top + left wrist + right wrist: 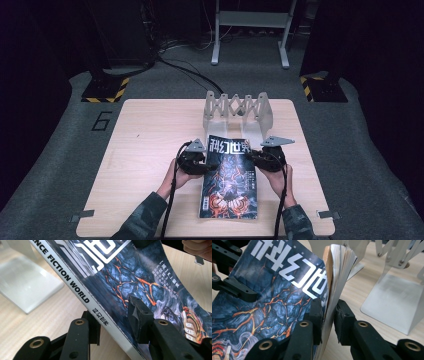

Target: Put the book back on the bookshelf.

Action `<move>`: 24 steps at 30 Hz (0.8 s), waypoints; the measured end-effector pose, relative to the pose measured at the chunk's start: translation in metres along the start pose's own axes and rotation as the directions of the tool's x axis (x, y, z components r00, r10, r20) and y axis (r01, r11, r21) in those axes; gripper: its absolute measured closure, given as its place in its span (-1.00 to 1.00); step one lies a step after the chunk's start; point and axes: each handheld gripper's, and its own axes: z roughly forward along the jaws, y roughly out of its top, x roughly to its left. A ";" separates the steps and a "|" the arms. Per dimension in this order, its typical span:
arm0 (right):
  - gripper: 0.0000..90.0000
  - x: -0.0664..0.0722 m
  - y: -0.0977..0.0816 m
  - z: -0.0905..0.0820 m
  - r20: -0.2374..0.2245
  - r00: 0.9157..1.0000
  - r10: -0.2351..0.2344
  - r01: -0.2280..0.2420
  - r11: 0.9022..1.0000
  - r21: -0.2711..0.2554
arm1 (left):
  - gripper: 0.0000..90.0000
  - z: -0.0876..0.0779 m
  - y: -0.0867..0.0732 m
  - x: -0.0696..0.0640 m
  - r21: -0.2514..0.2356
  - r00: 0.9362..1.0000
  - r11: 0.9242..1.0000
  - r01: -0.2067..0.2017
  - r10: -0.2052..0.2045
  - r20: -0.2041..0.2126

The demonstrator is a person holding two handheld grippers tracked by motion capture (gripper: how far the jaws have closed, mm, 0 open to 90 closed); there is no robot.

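Observation:
A science-fiction magazine (230, 180) with a dark blue and orange cover is held between both grippers, its top end raised off the wooden table (145, 140). My left gripper (206, 162) is shut on its spine edge. In the left gripper view, one jaw of the left gripper (113, 317) presses on the cover of the magazine (130, 277) and the other sits under the spine. My right gripper (252, 156) is shut on the opposite edge. In the right gripper view, the right gripper (328, 313) clamps the page edge of the magazine (274, 295), which bows slightly.
A white accordion-style metal rack (237, 112) stands just behind the magazine, near the table's far edge. Its base plate (27, 285) and uprights (394, 300) lie close to the jaws. Bare wood stretches to the left and right of the hands.

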 end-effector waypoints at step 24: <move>0.73 0.009 0.017 -0.016 0.060 0.992 -0.110 0.114 0.991 -0.071 | 0.45 -0.015 0.011 -0.013 -0.072 0.986 0.988 -0.137 0.128 -0.108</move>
